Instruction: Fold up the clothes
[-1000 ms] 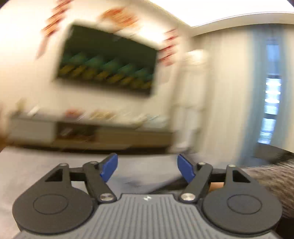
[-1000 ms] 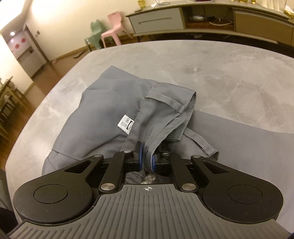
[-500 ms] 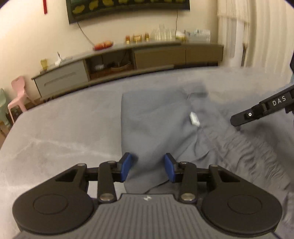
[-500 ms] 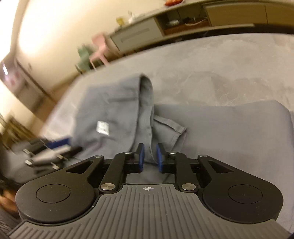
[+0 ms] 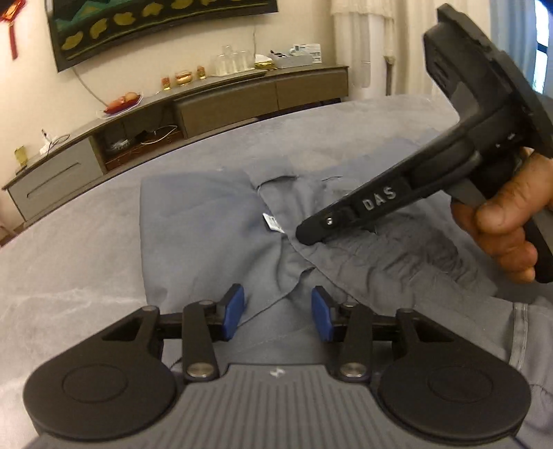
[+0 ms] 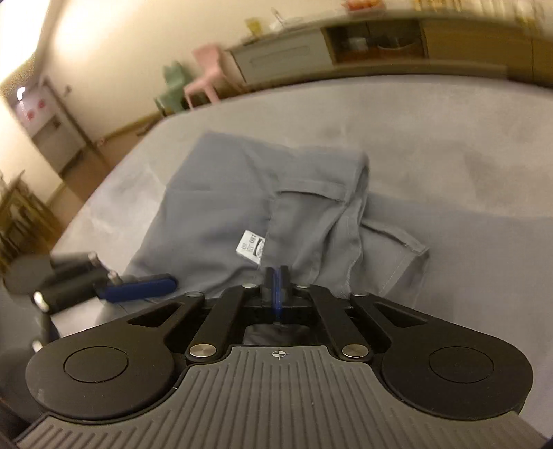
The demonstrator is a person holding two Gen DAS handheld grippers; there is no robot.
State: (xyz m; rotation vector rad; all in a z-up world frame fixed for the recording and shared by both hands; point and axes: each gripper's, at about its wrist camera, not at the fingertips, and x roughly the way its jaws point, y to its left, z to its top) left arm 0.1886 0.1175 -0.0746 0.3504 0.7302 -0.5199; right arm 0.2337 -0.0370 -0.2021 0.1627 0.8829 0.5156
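Observation:
A crumpled grey garment [image 5: 200, 221] with a white label [image 5: 273, 221] lies on the grey table [image 5: 69, 269]. My left gripper [image 5: 278, 311] hangs open just over the garment's near edge, a fold of cloth between its blue pads. My right gripper [image 5: 306, 236], held by a hand [image 5: 501, 224], comes in from the right with its tip on a fold beside the label. In the right wrist view the right gripper [image 6: 275, 281] is shut, pinching the garment [image 6: 214, 193] just below the label [image 6: 250, 243]. A blue pad [image 6: 138, 286] of the left gripper shows at the left.
A long low sideboard [image 5: 242, 100] with glasses and a fruit bowl stands against the far wall under a dark screen [image 5: 155, 27]. A pink chair [image 6: 204, 76] and a green one stand beyond the table's far left corner. Bare table [image 6: 449, 138] surrounds the garment.
My left gripper swung down from facing the room to the garment's near edge, still open. My right gripper let go of the cloth briefly, then shut again beside the label.

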